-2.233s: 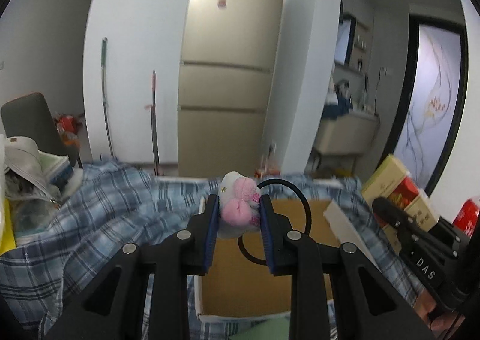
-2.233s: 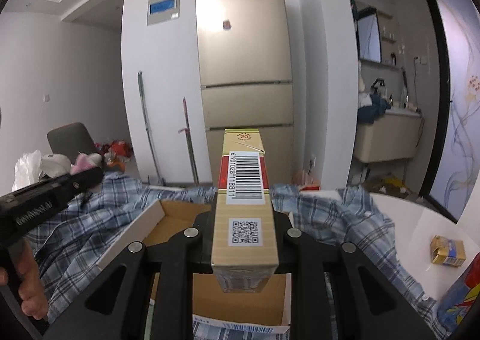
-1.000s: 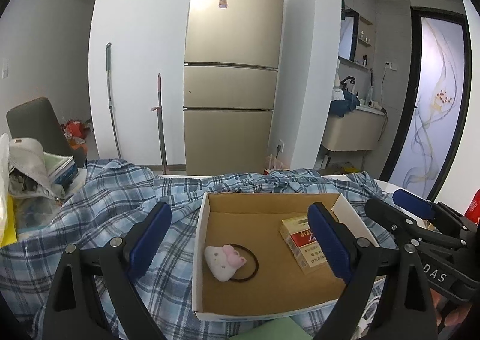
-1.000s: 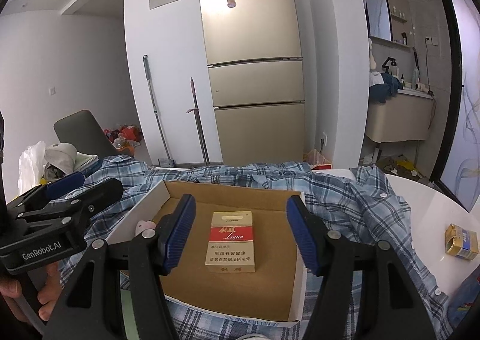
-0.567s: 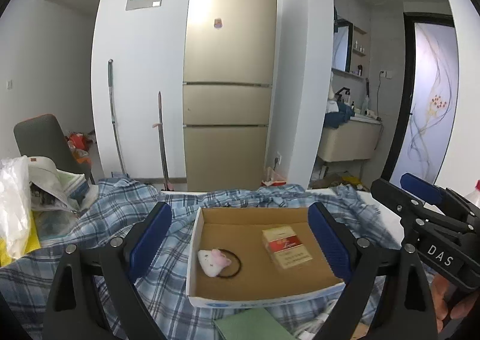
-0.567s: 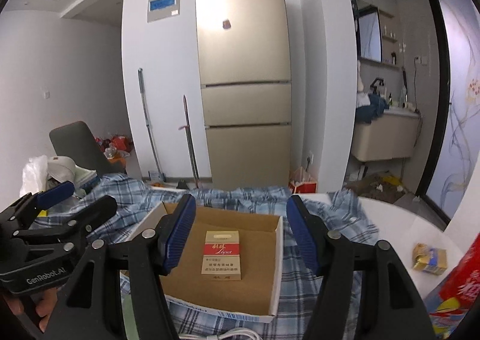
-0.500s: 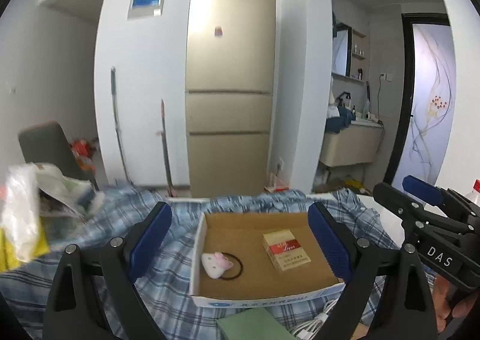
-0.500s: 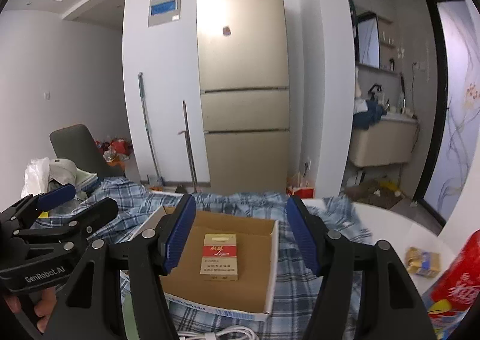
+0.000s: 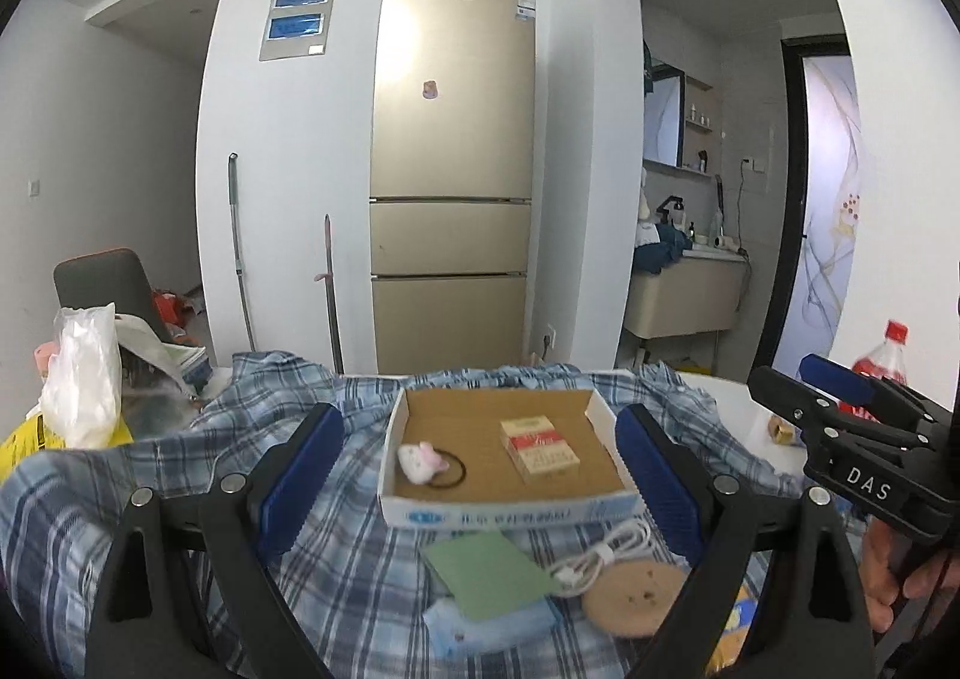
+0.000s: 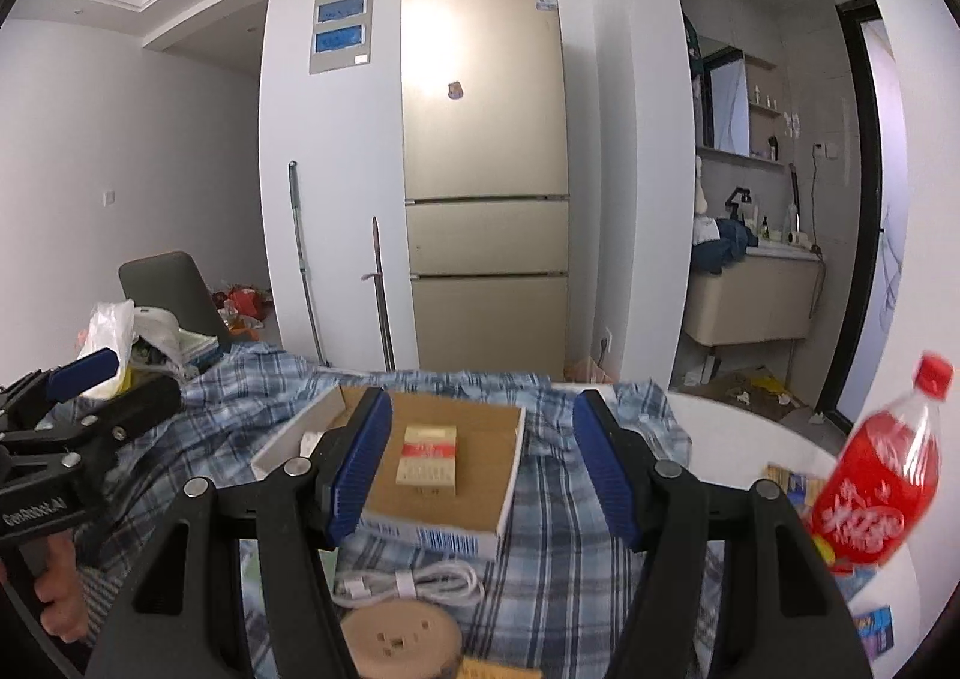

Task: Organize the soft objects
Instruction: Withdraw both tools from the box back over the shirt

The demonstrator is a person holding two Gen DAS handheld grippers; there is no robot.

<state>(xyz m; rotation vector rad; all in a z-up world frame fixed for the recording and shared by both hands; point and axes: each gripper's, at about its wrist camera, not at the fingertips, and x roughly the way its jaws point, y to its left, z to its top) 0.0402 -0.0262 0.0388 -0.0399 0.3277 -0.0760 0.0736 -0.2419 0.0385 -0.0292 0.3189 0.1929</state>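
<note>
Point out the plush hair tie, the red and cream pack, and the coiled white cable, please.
plush hair tie [image 9: 422,460], left wrist view, on the white plush head.
red and cream pack [image 9: 538,449], left wrist view, on its top face.
coiled white cable [image 10: 414,583], right wrist view, on the bundled middle.
</note>
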